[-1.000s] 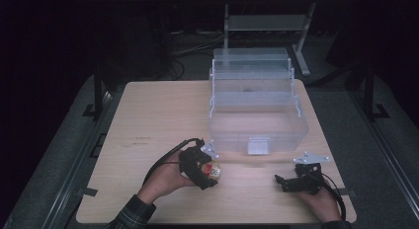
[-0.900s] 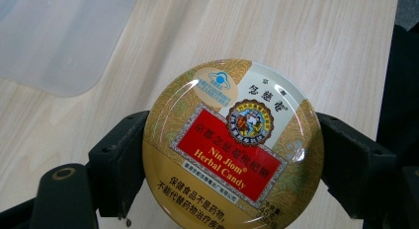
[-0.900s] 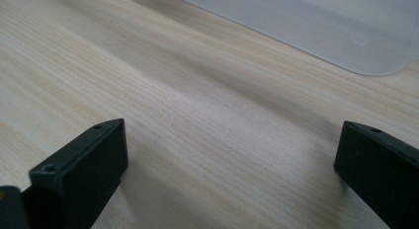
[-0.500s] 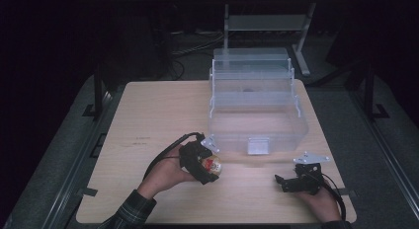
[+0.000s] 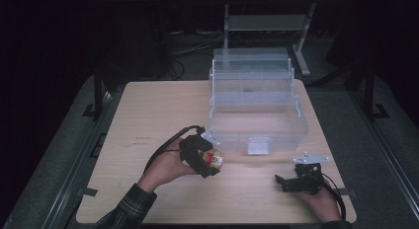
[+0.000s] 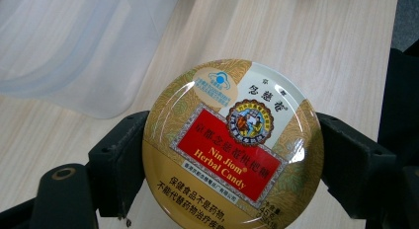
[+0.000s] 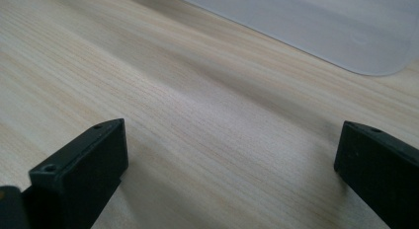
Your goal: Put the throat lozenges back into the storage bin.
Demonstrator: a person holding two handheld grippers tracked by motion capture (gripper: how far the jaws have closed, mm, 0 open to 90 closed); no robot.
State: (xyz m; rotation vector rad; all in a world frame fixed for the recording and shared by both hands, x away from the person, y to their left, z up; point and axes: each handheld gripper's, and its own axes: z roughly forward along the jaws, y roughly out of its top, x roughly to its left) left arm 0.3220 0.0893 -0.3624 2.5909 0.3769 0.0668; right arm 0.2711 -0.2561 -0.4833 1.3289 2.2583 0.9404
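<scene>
Seen from above, the pale wooden counter (image 5: 148, 120) lies broad and bare across its left half, with open room running to the left and near edges. A clear plastic storage bin (image 5: 257, 105), lid open and raised behind it, takes up the far right part of the counter; its front wall faces the person and its right side sits close to the counter's right edge. Just in front of the bin's near-left corner, the left tongs (image 5: 210, 162) are clenched on a round tin of herbal candy (image 5: 215, 159), held just off that corner. In the left gripper view the candy tin (image 6: 232, 145) sits flat-faced between the two black jaws, one pressing each side of its rim, with the bin's rounded corner (image 6: 79, 51) close at upper left and bare wood between them. Near the front right corner of the counter, the right tongs (image 5: 284, 182) rest low, well apart from the tin. In the right gripper view the jaws stand wide and released over bare wood, the bin's edge (image 7: 346, 31) lying across the far side.
</scene>
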